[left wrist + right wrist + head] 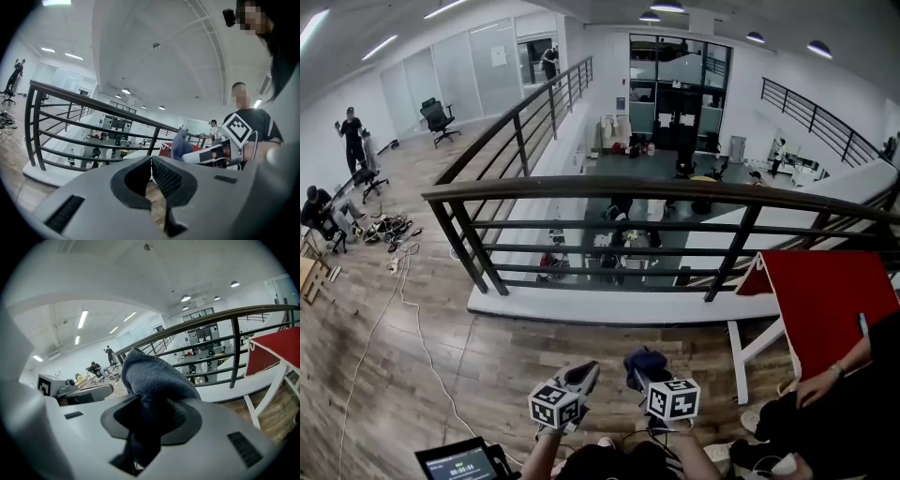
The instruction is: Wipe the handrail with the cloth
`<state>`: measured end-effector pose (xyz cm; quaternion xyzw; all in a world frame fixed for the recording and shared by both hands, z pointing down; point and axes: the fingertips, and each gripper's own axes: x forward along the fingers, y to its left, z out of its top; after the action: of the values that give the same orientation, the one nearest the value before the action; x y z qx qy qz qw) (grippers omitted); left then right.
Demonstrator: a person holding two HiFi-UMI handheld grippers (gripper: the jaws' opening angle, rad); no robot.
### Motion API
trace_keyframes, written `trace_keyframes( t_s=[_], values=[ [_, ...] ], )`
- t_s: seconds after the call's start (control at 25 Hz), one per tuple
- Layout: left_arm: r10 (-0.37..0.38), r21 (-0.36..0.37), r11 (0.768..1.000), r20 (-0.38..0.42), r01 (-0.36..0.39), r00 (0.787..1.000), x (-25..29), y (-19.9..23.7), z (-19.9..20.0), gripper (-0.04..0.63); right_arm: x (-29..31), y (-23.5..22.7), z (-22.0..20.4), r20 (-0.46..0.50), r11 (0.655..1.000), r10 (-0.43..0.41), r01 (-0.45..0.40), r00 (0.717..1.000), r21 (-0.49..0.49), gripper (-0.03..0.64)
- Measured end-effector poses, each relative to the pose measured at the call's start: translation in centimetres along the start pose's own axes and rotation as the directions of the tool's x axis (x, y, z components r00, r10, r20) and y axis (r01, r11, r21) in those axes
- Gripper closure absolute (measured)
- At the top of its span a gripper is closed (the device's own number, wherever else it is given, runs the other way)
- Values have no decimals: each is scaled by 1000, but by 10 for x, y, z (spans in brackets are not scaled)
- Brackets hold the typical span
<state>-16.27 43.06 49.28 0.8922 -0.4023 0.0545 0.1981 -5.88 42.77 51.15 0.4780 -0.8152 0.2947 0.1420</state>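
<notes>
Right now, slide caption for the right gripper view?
Right gripper clamps a blue cloth, with the dark handrail ahead, not yet touched.

The grey left gripper (581,377) and right gripper (642,367) each carry a white cube (555,405) with black square markers.

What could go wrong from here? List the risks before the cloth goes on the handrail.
1. The cloth sits bunched in the right claw; past the handrail is an open drop, so a slip could lose it below.
2. A loose cable trails across the floor on the left: a possible trip while stepping along the rail.
</notes>
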Motion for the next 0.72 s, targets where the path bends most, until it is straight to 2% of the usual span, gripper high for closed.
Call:
trace_keyframes(
  t_s=[0.4,0.72],
  values=[
    [-18,-13,1000,2,18,1000,44,32,32,595,30,-33,67,21,999,-40,41,999,-24,508],
    [27,-15,1000,-12,-28,1000,116,71,55,595,86,-95,143,34,999,-22,24,999,-38,508]
  ],
)
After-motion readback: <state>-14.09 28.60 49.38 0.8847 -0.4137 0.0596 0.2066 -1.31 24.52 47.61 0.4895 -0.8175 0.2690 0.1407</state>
